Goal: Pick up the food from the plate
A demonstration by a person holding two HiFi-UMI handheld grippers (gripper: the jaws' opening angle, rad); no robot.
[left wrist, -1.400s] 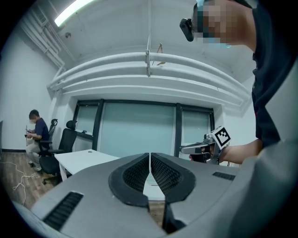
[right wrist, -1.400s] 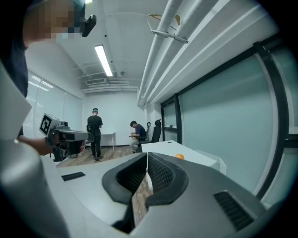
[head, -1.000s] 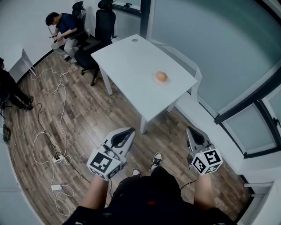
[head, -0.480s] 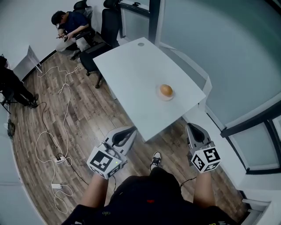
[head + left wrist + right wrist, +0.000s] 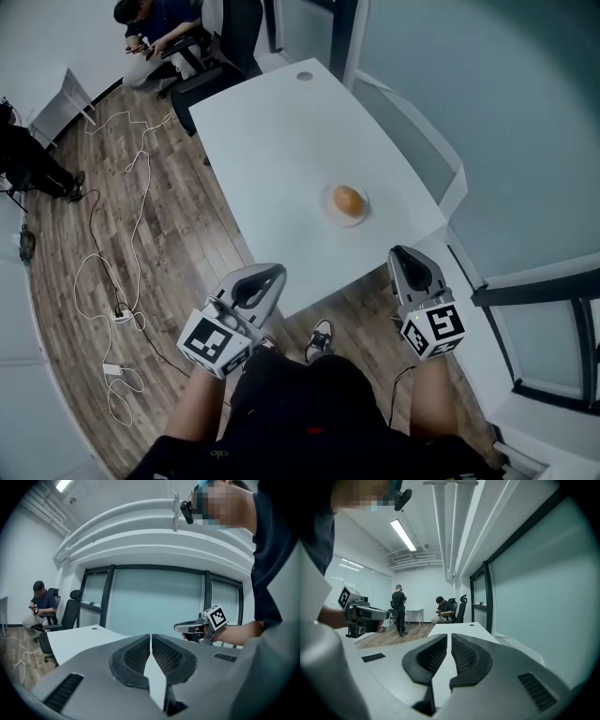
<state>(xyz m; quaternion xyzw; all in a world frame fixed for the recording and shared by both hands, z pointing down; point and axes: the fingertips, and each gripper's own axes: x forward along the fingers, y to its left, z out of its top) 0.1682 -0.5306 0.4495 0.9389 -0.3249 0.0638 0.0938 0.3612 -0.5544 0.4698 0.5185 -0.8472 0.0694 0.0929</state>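
Note:
A round orange-brown bun (image 5: 349, 200) lies on a small pale plate (image 5: 332, 211) near the right front corner of the white table (image 5: 272, 141). My left gripper (image 5: 272, 272) is held at the table's near edge, left of and short of the plate. Its jaws are shut and hold nothing (image 5: 150, 637). My right gripper (image 5: 401, 251) hovers just off the table's front right corner, nearer the plate, also shut and holding nothing (image 5: 449, 637). Neither gripper view shows the bun or the plate.
A person sits beyond the table's far end (image 5: 150, 23) beside black office chairs (image 5: 239, 37). Another person stands at the left (image 5: 23, 164). Cables and a power strip lie on the wooden floor (image 5: 117, 314). A low white ledge (image 5: 455, 192) and a glass wall run along the right.
In the head view the table and plate have come closer. Both grippers have moved forward, from over the floor up to the table's near edge. Their jaws stay shut.

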